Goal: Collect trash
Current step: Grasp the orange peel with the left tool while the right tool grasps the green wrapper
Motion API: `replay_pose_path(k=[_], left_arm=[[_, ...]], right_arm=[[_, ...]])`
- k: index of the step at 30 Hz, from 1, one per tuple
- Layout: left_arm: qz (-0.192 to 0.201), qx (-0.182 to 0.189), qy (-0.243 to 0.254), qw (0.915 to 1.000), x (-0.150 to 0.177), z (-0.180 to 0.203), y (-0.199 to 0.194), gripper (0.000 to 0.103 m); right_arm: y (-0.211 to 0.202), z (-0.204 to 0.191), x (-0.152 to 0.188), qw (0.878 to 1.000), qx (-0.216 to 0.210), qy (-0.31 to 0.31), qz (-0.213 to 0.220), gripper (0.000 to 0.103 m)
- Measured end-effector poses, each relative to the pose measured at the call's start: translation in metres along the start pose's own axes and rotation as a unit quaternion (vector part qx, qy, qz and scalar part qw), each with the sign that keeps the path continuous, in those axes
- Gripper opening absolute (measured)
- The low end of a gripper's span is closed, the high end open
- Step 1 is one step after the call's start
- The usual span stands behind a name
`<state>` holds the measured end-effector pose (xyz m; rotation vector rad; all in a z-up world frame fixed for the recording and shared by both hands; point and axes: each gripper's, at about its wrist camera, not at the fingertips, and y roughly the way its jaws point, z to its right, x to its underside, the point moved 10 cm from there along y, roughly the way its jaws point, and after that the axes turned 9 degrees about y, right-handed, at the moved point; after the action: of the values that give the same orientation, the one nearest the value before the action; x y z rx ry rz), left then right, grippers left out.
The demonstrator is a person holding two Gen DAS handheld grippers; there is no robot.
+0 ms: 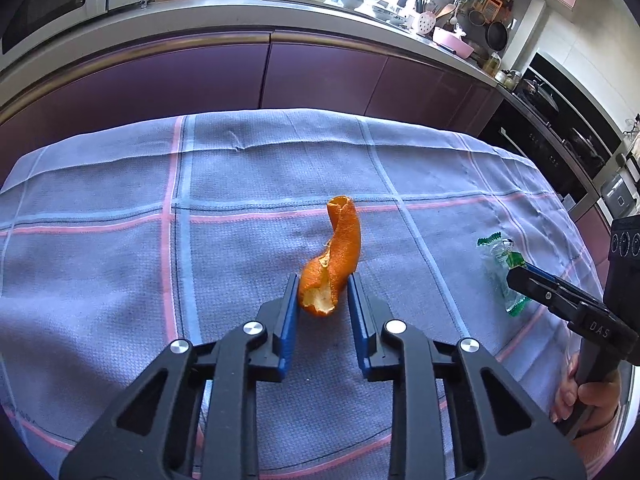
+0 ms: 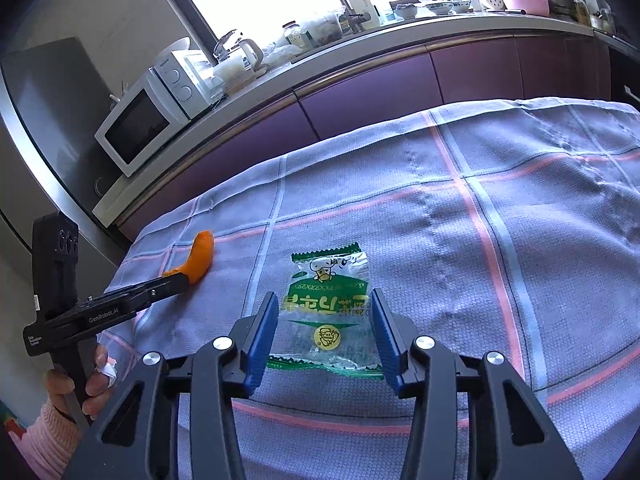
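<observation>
A curled orange peel [image 1: 334,256] lies on the blue checked tablecloth [image 1: 120,200]. My left gripper [image 1: 323,286] is open, its blue pads on either side of the peel's near end, the left pad touching or nearly touching it. A clear and green snack wrapper [image 2: 330,308] lies flat on the cloth. My right gripper [image 2: 325,312] is open with a pad on each side of the wrapper, low over it. The peel also shows in the right wrist view [image 2: 198,258], and the wrapper in the left wrist view [image 1: 502,268].
A kitchen counter [image 1: 240,12] with purple cabinet fronts runs behind the table, holding a microwave [image 2: 140,124], a kettle and dishes. An oven [image 1: 560,144] stands at the right. The table's far edge is close to the cabinets.
</observation>
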<state>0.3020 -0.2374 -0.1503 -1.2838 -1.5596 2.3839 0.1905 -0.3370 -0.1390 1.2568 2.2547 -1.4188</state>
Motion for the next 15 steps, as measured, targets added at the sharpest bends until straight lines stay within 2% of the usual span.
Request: replay_pose_path(k=[6, 15], left_arm=[[0.011, -0.011, 0.01, 0.9998, 0.004, 0.001, -0.012, 0.021], [0.032, -0.025, 0.012, 0.9991, 0.019, -0.006, -0.045, 0.021]], right_arm=[[-0.004, -0.004, 0.0, 1.0, -0.018, 0.002, 0.005, 0.035], [-0.007, -0.033, 0.009, 0.998, -0.057, -0.013, 0.001, 0.033]])
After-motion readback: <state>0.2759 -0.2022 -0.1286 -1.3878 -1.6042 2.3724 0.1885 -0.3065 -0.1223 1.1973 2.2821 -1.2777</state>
